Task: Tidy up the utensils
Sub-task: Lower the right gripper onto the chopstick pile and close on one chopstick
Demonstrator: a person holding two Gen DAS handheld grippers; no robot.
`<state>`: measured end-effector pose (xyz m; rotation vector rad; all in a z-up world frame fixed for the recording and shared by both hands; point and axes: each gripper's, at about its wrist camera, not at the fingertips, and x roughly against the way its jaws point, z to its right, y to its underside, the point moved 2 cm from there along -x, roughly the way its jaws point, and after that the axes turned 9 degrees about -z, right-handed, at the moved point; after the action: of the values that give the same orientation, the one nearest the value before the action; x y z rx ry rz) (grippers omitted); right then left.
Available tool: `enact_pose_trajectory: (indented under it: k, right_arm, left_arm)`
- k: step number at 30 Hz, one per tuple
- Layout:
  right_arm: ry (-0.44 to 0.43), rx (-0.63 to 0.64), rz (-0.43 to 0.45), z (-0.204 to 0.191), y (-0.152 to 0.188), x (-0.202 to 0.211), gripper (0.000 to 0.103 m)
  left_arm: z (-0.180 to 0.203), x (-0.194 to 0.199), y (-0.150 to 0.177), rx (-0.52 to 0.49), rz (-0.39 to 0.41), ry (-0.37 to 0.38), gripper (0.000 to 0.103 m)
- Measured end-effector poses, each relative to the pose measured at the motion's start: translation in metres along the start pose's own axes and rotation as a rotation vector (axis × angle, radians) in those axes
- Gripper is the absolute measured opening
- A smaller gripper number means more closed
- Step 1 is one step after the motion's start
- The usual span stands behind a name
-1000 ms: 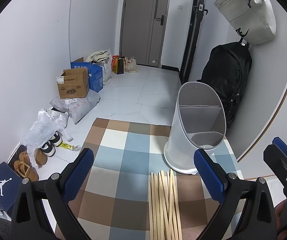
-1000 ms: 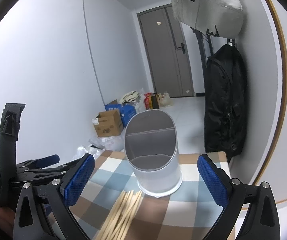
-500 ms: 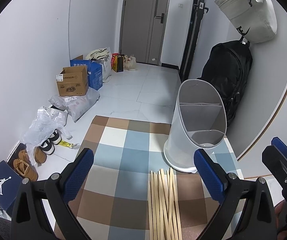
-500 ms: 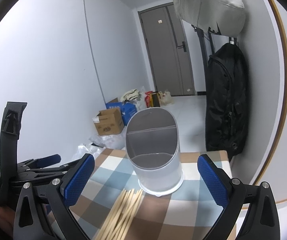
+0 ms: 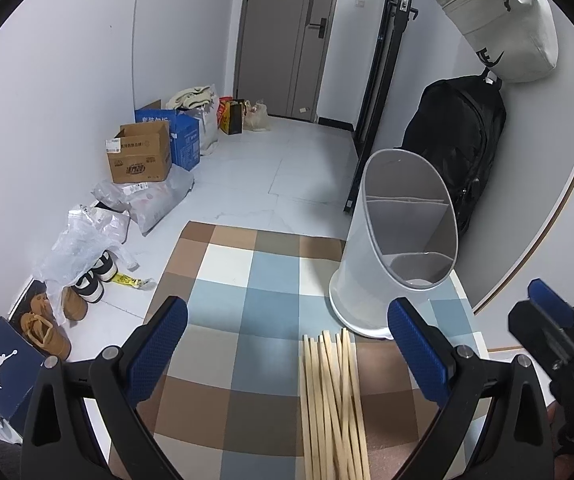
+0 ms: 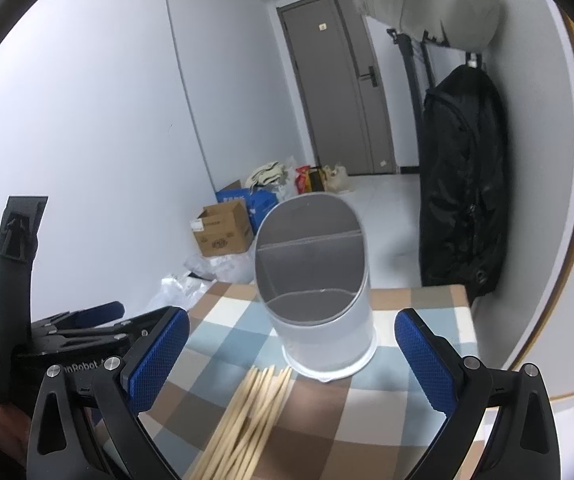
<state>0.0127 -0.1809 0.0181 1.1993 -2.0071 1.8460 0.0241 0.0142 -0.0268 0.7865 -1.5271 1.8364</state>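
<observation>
A bundle of wooden chopsticks [image 5: 333, 400] lies on the checked tablecloth [image 5: 247, 304], pointing toward a white slanted utensil holder [image 5: 391, 256] with grey dividers. The holder looks empty inside. My left gripper [image 5: 287, 344] hovers open above the near end of the cloth, the chopsticks between its blue fingers and nearer the right one. From the right wrist, the chopsticks [image 6: 251, 412] and holder [image 6: 319, 300] lie ahead of my open right gripper [image 6: 293, 354], which holds nothing. The left gripper [image 6: 67, 332] appears at its left.
The table's far edge drops to a tiled floor with cardboard boxes [image 5: 141, 156], plastic bags [image 5: 83, 244] and shoes [image 5: 47, 320]. A black backpack [image 5: 459, 140] and a grey bag [image 5: 499, 20] hang on the right wall close behind the holder. A grey door [image 5: 287, 36] is at the back.
Both views have shifted slightly, with the right gripper edging closer to the holder and chopsticks. Neither gripper's opening has changed and nothing on the table has moved.
</observation>
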Motion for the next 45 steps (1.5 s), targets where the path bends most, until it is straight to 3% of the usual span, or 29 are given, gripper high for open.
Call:
enact_pose_trajectory:
  k: [4,15,19,21,29,36,45]
  right_arm:
    - [-0.013,0.005,-0.065,0.0,0.007,-0.015,0.098]
    - [-0.093,-0.095,-0.416,0.002,0.039,-0.091,0.063]
    - [-0.094,-0.113,-0.506,-0.005,0.049,-0.114,0.055]
    - [-0.082,-0.112,-0.538,-0.008,0.051,-0.125,0.046]
    - [-0.016,-0.147,-0.611,-0.019,0.048,-0.156,0.033]
    - [0.098,-0.133,-0.637,-0.02,0.044,-0.168,0.008]
    - [0.093,-0.145,-0.579,-0.015,0.039,-0.147,0.004]
  left_arm:
    - [-0.011,-0.006,0.0,0.01,-0.031,0.003,0.098]
    - [-0.057,-0.024,-0.005,0.155,-0.117,-0.008,0.098]
    - [-0.066,-0.028,-0.007,0.192,-0.136,0.004,0.098]
    - [-0.069,-0.03,-0.008,0.203,-0.141,0.013,0.098]
    - [-0.082,-0.033,-0.01,0.238,-0.164,0.039,0.098]
    - [-0.086,-0.03,-0.011,0.242,-0.155,0.042,0.098]
    - [-0.086,-0.028,-0.012,0.236,-0.152,0.043,0.098]
